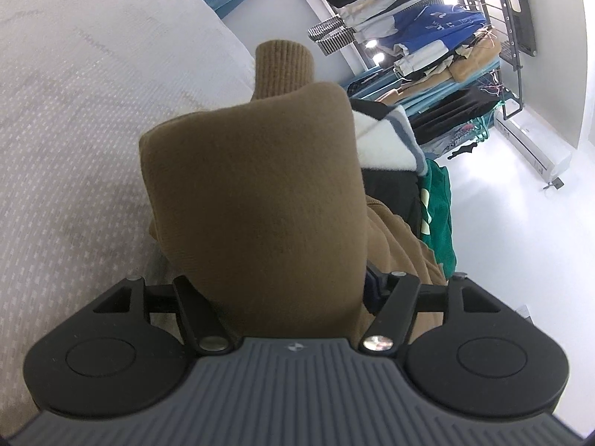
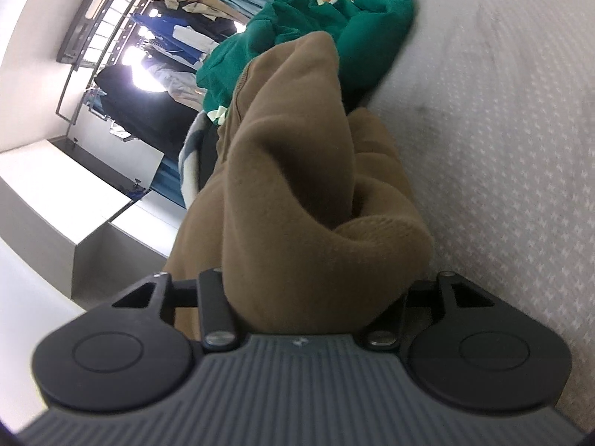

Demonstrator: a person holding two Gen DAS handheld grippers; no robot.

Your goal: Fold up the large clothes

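Nearest, the left claw point(image 1: 286, 286) and right claw point(image 2: 301, 290) each clamp bunched folds of the brown fleece garment point(image 1: 256, 193), draped over the white quilted mattress point(image 1: 74, 130). Farther off lies a green sweatshirt point(image 2: 334, 26).

Brown garment point(image 1: 256, 193) blocks ahead; green garment point(image 2: 334, 29) beyond; mattress point(image 2: 502, 130) free alongside.

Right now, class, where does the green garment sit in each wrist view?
Left wrist view: green garment at right of centre, beyond the brown sweater.
Right wrist view: green garment at top centre, behind the brown sweater.
Shared landmark: the clothes rack.
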